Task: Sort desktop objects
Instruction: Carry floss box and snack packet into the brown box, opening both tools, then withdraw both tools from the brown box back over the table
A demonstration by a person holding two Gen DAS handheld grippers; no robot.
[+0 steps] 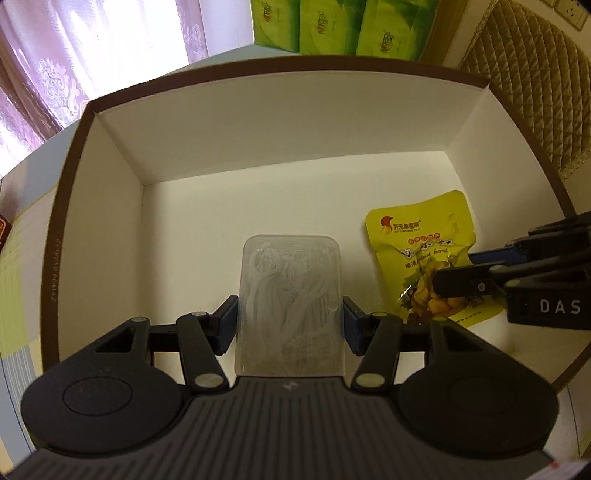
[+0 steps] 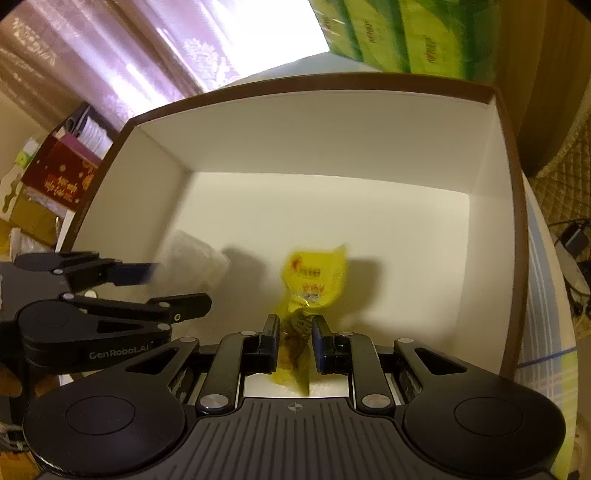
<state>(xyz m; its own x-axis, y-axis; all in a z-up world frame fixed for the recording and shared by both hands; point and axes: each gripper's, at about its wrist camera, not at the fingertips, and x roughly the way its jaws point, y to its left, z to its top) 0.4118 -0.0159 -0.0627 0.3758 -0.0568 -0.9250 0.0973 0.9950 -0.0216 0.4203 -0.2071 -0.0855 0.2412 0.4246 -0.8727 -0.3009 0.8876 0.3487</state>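
Observation:
Both grippers are inside a white cardboard box with a brown rim (image 1: pixel 258 122). My left gripper (image 1: pixel 290 325) is shut on a clear plastic case of floss picks (image 1: pixel 290 295), held flat between its blue pads over the box floor. My right gripper (image 2: pixel 294 343) is shut on a yellow snack packet (image 2: pixel 314 280), which stands up from the jaws inside the same box (image 2: pixel 332 136). In the left wrist view the packet (image 1: pixel 421 236) shows at the right with the right gripper (image 1: pixel 465 273) on it. In the right wrist view the left gripper (image 2: pixel 155 288) and the blurred clear case (image 2: pixel 195 254) show at the left.
Green cartons (image 1: pixel 332 26) stand behind the box. A quilted chair back (image 1: pixel 535 92) is at the right. Pink curtains (image 1: pixel 55 74) hang at the left. A red box (image 2: pixel 62 177) and stacked items sit on the left in the right wrist view; cables (image 2: pixel 572 251) lie at the right.

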